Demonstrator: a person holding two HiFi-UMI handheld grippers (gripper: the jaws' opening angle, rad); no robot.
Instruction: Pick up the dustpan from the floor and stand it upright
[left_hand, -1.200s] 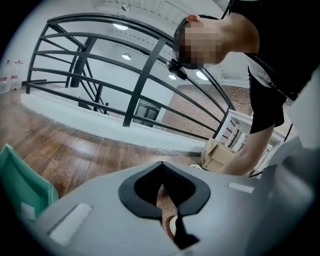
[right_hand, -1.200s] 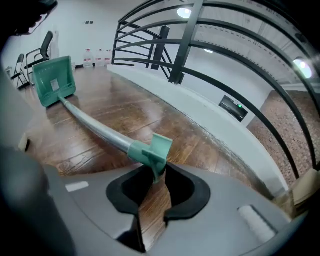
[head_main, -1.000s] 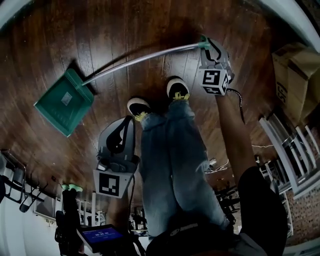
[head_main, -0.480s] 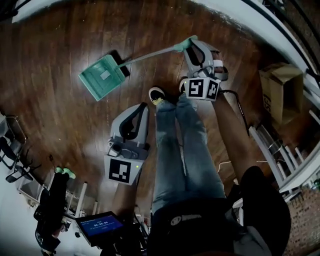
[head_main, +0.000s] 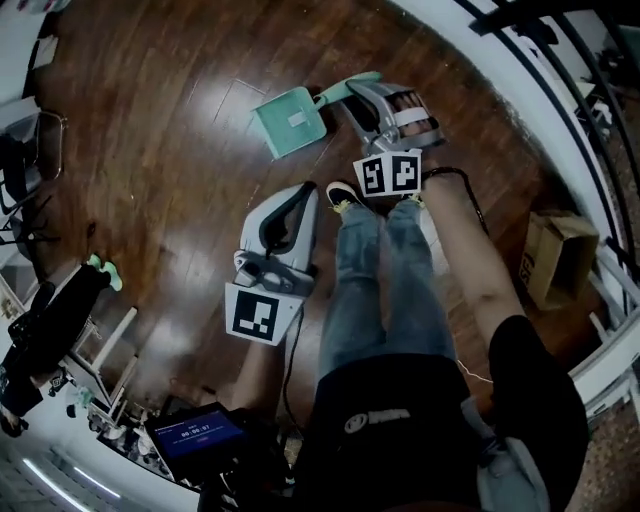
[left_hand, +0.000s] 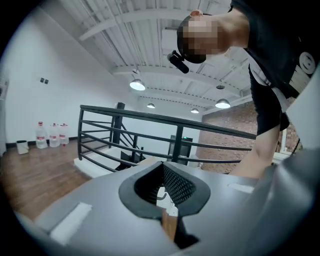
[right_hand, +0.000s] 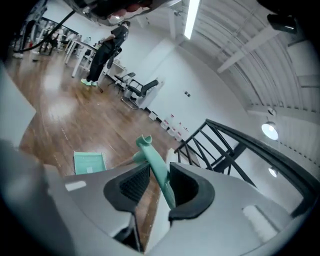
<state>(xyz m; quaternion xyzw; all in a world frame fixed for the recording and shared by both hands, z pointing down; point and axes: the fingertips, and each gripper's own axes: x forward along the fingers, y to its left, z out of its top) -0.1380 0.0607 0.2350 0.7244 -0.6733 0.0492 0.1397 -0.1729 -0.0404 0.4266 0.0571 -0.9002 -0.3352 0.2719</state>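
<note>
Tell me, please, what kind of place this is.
Probably a large, open loft-style workspace or lab: a dark wooden floor, a black metal railing, and office chairs at the far side.

Dustpan (head_main: 290, 120) on the floor (head_main: 150, 150) just ahead of the shoe (head_main: 342, 195), cardboard box (head_main: 555, 260) well apart at right.

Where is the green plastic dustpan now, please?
Head view, upper centre: the dustpan is beyond the shoes over the wooden floor, handle between the right gripper's jaws, which have just been opening.
</note>
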